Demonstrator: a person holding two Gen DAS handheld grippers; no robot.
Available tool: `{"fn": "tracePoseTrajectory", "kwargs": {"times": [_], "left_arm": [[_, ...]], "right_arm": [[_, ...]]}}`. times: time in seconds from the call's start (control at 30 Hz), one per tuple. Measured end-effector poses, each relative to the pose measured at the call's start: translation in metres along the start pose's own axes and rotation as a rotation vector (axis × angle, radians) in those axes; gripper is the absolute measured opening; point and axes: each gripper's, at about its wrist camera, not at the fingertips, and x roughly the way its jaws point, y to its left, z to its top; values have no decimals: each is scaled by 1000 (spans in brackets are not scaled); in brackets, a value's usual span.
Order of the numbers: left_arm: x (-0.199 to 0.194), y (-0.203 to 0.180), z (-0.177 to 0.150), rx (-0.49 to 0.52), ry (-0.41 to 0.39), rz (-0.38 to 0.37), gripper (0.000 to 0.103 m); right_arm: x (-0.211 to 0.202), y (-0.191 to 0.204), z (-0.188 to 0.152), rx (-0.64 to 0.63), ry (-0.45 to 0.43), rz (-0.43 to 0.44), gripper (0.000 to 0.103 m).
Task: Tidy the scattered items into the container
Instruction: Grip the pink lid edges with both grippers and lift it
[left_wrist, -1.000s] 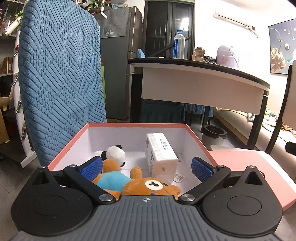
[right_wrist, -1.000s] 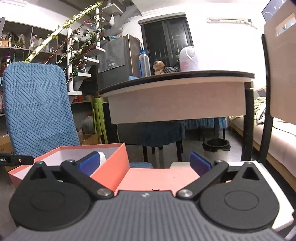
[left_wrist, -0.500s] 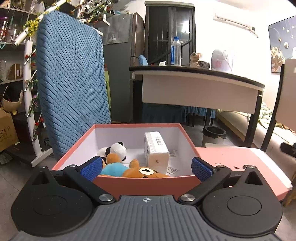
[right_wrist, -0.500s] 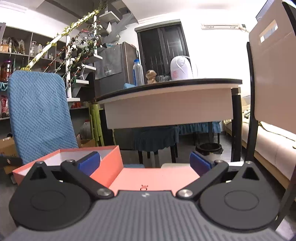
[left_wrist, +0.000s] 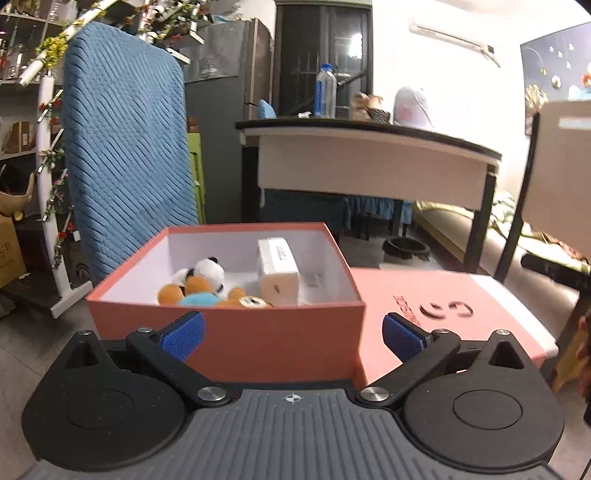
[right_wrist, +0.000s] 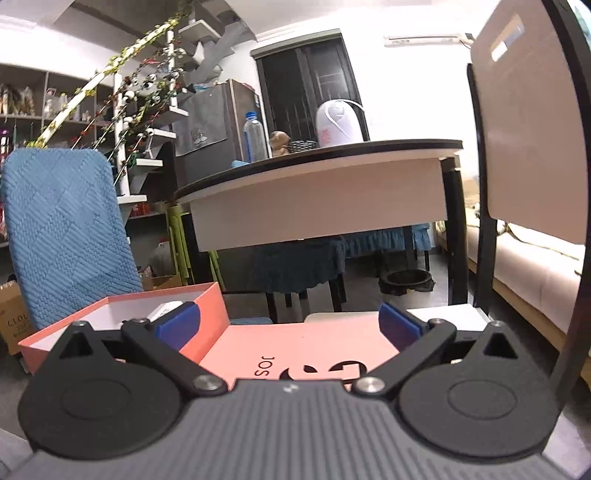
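Note:
An open salmon-pink box (left_wrist: 280, 343) with a white inside holds a panda plush (left_wrist: 208, 271), an orange bear plush in a blue shirt (left_wrist: 207, 295) and a white tissue pack (left_wrist: 277, 271). Its pink lid (left_wrist: 436, 306) lies flat to the right of it. My left gripper (left_wrist: 293, 334) is open and empty, just in front of the box's near wall. In the right wrist view the box (right_wrist: 207, 321) sits at the left and the lid (right_wrist: 295, 347) lies under my open, empty right gripper (right_wrist: 288, 325).
A blue quilted chair back (left_wrist: 125, 147) stands behind the box. Beyond is a dark-topped table (left_wrist: 369, 155) with a water bottle (left_wrist: 325, 91), and a black bin (left_wrist: 406, 248) on the floor. A chair (right_wrist: 524, 147) stands at the right, a sofa (right_wrist: 532, 266) behind it.
My left gripper has drawn back from over the box, so the box's near wall now shows in front of the fingers. The right gripper has shifted slightly; the lid's lettering now shows.

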Motion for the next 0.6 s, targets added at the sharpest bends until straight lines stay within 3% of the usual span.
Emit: {"fn": "tracePoseTrajectory", "kwargs": {"times": [0.2, 0.6], "left_arm": [[28, -13, -26, -2, 56, -42, 103], [112, -27, -69, -45, 154, -186, 103]], "right_arm": [[0, -26, -7, 66, 17, -5, 103], [20, -75, -58, 32, 137, -69, 103]]}}
